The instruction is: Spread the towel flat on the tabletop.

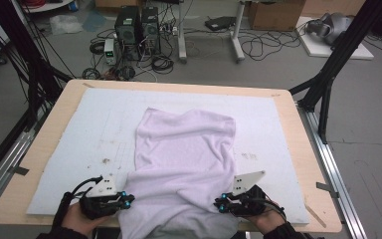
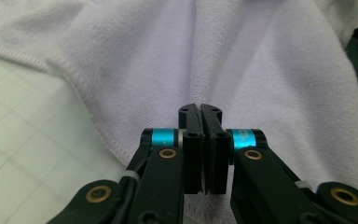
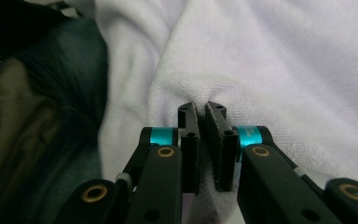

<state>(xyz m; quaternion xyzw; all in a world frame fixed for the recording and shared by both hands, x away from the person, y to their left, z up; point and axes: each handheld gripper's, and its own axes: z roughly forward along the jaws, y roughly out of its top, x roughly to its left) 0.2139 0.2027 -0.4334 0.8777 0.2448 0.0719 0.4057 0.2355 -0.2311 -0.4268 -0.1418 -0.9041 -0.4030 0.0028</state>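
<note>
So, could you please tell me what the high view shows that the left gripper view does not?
High view alone: the whole towel spread over the white mat, its near edge hanging off the table, the right gripper at its right side, and computers on the floor beyond.

Left gripper view alone: the towel's stitched hem and the mat's faint grid.

Both: the left gripper, jaws closed at the towel's near left part, and the lilac-white terry cloth.

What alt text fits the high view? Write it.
A person's left tool and right tool pinch the near end of a white towel, one at each side. The towel lies rumpled on a white mat covering a wooden table.
</note>
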